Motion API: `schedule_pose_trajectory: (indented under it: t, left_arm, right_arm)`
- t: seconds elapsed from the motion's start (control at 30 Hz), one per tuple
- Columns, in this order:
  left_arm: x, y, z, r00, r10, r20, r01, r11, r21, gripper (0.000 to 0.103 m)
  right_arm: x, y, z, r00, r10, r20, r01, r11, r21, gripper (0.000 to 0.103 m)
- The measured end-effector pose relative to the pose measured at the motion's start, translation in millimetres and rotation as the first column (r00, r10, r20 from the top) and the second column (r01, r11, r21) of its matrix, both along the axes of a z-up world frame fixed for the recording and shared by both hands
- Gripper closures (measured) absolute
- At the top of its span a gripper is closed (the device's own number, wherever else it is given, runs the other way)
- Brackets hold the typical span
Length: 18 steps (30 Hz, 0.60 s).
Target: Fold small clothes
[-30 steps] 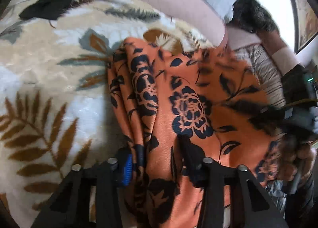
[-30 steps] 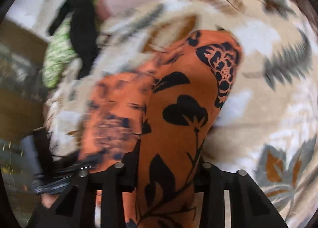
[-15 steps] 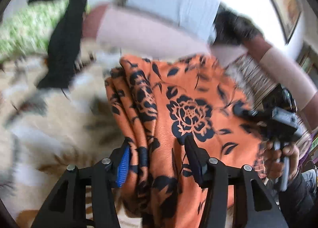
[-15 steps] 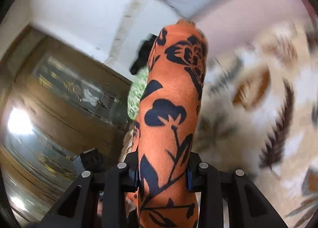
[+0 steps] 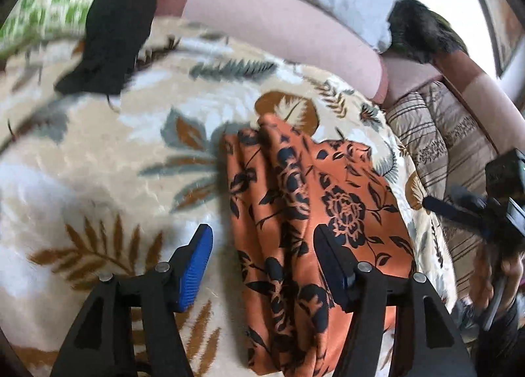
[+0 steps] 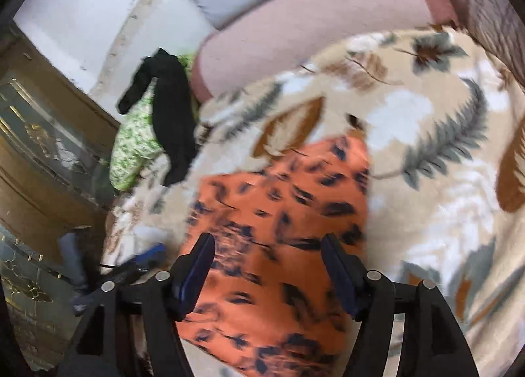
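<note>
An orange garment with black flowers (image 5: 311,212) lies folded in a long bundle on a leaf-patterned blanket (image 5: 98,163). My left gripper (image 5: 262,262) hovers over its near end with its jaws opening. The blue pads stand clear of the cloth, which lies below and toward the right finger. In the right wrist view the same garment (image 6: 279,199) is blurred and spread on the blanket (image 6: 426,147). My right gripper (image 6: 267,268) is above it, jaws opening, with no cloth pinched. The right gripper's dark body (image 5: 475,206) shows at the right edge of the left view, held in a hand.
A black garment (image 5: 115,22) lies over a green patterned cloth (image 5: 55,6) at the far left of the bed. A pink bolster (image 5: 279,25) runs along the back. A striped cushion (image 5: 436,134) lies at the right. A wooden glass-fronted cabinet (image 6: 39,153) stands beside the bed.
Both grippers have let go of the orange garment and their jaws have widened. The end that the right gripper held up has dropped onto the blanket.
</note>
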<state>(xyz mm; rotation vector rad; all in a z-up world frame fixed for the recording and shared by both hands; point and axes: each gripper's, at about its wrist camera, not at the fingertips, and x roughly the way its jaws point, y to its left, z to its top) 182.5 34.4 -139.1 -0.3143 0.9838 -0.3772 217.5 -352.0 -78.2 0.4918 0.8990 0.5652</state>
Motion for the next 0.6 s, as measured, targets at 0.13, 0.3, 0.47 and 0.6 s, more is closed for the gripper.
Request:
schedule_pose_trajectory:
  t: [0.13, 0.3, 0.47, 0.6]
  left_arm:
    - [5, -21, -5, 0.999, -0.031, 0.017, 0.03, 0.998, 0.048, 0.038]
    - [14, -25, -4, 1.0, 0.011, -0.008, -0.01, 0.99, 0.138, 0.039]
    - [36, -44, 24, 0.996, -0.008, 0.091, -0.009, 0.982, 0.188, 0.039]
    - [71, -53, -25, 0.997, 0.039, -0.068, -0.02, 0.965, 0.261, 0.038]
  right_arm:
    - [12, 20, -37, 0.991, 0.039, -0.125, -0.044, 0.999, -0.031, 0.028]
    - [11, 14, -47, 0.985, -0.025, -0.172, 0.023, 1.0, -0.013, 0.028]
    - [24, 16, -18, 0.997, 0.003, -0.083, -0.002, 1.0, 0.01, 0.028]
    - [76, 4, -73, 0.966, -0.089, -0.244, 0.107, 0.992, 0.06, 0.024]
